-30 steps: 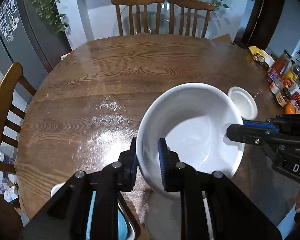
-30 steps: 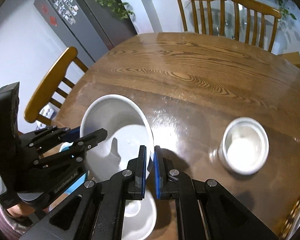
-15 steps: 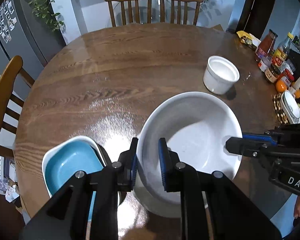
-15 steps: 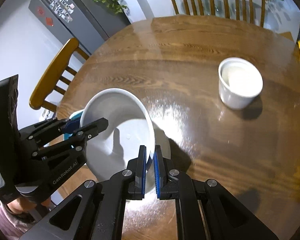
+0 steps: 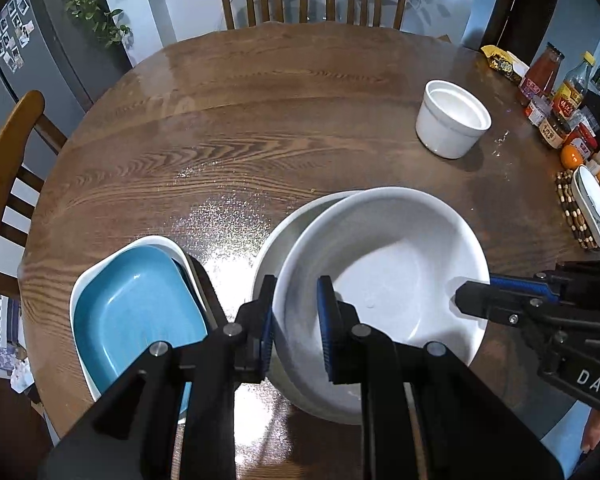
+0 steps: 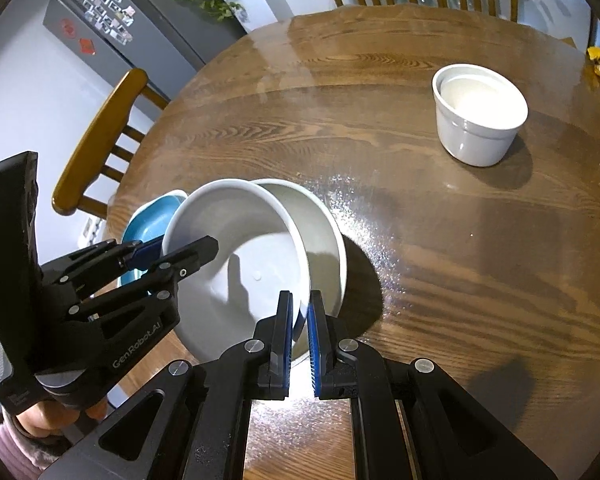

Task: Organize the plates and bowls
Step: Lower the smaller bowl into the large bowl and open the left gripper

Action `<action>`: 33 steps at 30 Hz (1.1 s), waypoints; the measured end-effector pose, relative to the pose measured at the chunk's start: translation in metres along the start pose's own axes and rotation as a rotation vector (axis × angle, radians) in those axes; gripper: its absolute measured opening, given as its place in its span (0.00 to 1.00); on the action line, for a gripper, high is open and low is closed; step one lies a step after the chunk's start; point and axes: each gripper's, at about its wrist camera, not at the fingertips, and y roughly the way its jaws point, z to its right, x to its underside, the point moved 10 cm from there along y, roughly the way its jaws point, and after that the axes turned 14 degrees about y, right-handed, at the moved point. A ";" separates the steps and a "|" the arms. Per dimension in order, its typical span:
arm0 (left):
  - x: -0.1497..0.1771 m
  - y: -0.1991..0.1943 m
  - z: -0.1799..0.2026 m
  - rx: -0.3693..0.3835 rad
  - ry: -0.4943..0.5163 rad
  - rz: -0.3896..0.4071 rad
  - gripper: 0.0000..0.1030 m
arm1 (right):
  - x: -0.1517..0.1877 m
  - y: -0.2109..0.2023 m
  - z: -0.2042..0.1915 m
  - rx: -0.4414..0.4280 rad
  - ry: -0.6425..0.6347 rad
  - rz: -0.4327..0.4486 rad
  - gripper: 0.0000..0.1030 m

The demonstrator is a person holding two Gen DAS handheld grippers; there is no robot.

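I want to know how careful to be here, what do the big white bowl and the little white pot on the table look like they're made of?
Big white bowl: likely glazed ceramic, going by its smooth glossy white surface with soft highlights and its thick rim. Little white pot: also looks like glazed ceramic or stoneware, with thick straight walls and a shiny reflection down its side. Melamine cannot be ruled out for either.

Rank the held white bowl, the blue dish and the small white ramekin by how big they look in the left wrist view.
1. Held white bowl, largest.
2. Blue dish, clearly smaller, though part is hidden behind the left gripper.
3. White ramekin, smallest; it stands farther from the camera, so its true size against the dish is unsure.
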 end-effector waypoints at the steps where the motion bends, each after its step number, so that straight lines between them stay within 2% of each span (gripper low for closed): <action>1: 0.000 0.001 0.000 -0.001 0.002 -0.002 0.16 | 0.000 0.001 0.000 0.004 0.000 -0.002 0.09; 15: 0.004 0.017 0.003 -0.010 0.018 -0.046 0.17 | 0.002 0.011 0.002 0.032 0.002 -0.019 0.09; 23: 0.003 0.020 0.004 -0.008 0.025 -0.052 0.17 | -0.002 0.011 0.000 0.081 -0.032 0.018 0.09; 33: 0.002 0.021 0.004 -0.009 0.031 -0.053 0.19 | -0.005 0.010 -0.002 0.100 -0.040 0.033 0.09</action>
